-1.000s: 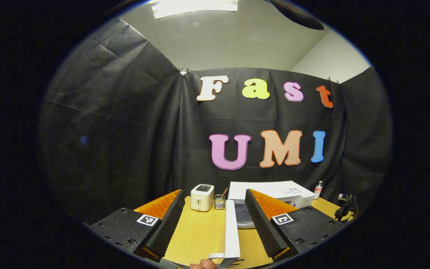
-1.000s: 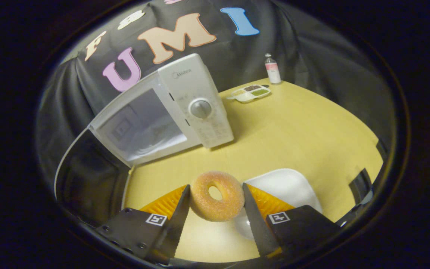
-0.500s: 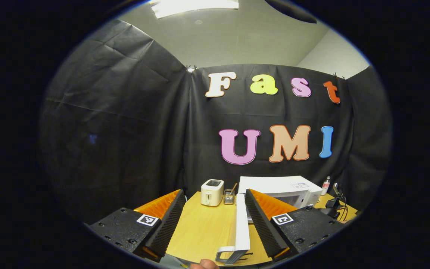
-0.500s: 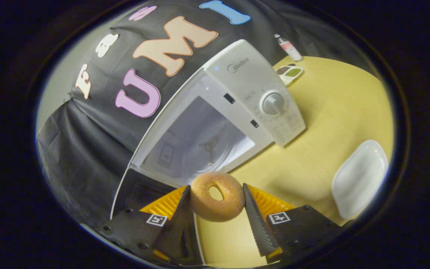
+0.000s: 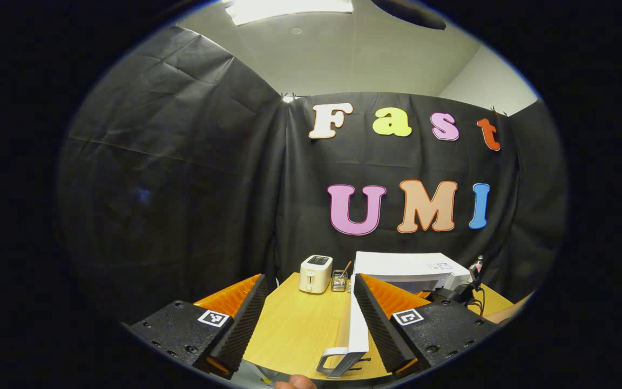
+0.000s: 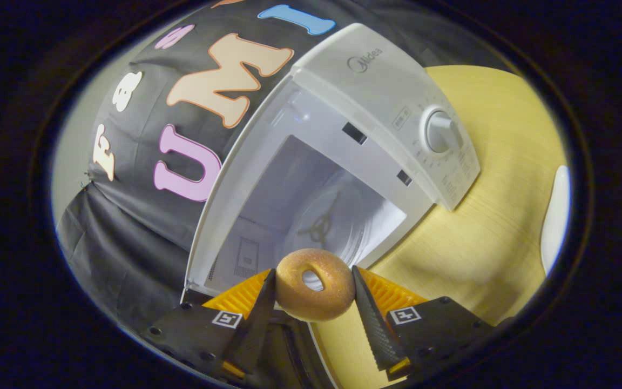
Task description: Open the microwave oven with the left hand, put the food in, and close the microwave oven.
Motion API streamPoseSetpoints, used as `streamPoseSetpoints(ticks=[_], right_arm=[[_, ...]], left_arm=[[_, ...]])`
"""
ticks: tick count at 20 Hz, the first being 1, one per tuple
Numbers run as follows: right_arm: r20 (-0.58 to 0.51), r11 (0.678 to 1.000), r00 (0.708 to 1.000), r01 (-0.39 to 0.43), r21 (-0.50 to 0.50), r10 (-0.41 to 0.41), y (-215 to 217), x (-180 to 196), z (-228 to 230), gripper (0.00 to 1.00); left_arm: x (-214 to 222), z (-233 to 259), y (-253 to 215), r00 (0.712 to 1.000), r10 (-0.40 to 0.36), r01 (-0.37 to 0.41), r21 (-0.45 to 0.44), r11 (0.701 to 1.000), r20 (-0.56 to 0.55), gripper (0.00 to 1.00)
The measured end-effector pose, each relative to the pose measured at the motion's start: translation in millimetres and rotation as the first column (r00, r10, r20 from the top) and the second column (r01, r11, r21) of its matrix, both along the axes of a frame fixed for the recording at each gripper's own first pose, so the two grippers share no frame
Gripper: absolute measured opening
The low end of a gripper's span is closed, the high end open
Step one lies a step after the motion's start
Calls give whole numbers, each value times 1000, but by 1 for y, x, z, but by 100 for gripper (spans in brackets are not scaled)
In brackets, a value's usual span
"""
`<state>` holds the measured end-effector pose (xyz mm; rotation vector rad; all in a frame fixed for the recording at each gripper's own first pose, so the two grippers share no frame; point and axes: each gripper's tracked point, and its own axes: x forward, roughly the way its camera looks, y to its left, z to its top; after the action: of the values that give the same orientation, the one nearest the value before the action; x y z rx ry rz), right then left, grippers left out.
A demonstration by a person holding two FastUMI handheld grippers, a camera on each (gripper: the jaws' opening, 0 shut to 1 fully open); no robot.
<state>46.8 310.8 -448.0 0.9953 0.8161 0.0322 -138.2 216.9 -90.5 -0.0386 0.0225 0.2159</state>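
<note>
A sugared donut [image 6: 315, 300] is held in my right gripper [image 6: 313, 272], whose fingers are shut on its two sides. It hangs just in front of the open white microwave [image 6: 381, 81], at the mouth of the cavity with its glass turntable [image 6: 338, 216]. In the left gripper view the microwave [image 5: 405, 266] stands at the back right, and its open door [image 5: 358, 332] shows edge-on with the handle [image 5: 337, 363] towards me. My left gripper [image 5: 309, 282] is open; the door edge stands between its fingers, close to the right one.
A white plate [image 6: 554, 216] lies on the wooden table [image 6: 484, 237] to the right of the microwave. A white toaster [image 5: 315, 274] and a small utensil holder [image 5: 338, 281] stand at the table's back. The right gripper [image 5: 459, 293] shows before the microwave. A fingertip [image 5: 295, 384] shows at the bottom edge.
My right gripper has carried the donut from over the white plate up to the open microwave cavity. The left gripper view has drifted slightly, with the door's edge still between the open fingers.
</note>
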Motion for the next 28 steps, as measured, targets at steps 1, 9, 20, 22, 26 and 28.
streamPoseSetpoints(ticks=[1, 9, 20, 22, 26, 28], right_arm=[[-4, 1000, 1000, 10, 2, -10, 4, 5, -3, 77], [20, 998, 999, 44, -48, -44, 30, 40, -31, 76], [39, 989, 994, 106, -100, -103, 43, 70, -53, 84], [43, 989, 994, 105, -105, -101, 43, 72, -52, 76], [58, 983, 993, 108, -147, -100, 37, 72, -51, 76], [57, 985, 994, 105, -137, -98, 37, 73, -47, 84]], left_arm=[[0, -2, -2, 1000, -5, 5, -8, 1000, -4, 94], [-3, -12, -23, 997, -57, 55, -38, 998, -44, 94], [4, -16, -22, 997, -55, 51, -61, 997, -63, 94], [6, -16, -22, 996, -61, 58, -47, 997, -68, 94], [9, -14, -26, 995, -78, 75, -42, 996, -60, 94], [10, -14, -26, 995, -86, 84, -38, 996, -53, 94]])
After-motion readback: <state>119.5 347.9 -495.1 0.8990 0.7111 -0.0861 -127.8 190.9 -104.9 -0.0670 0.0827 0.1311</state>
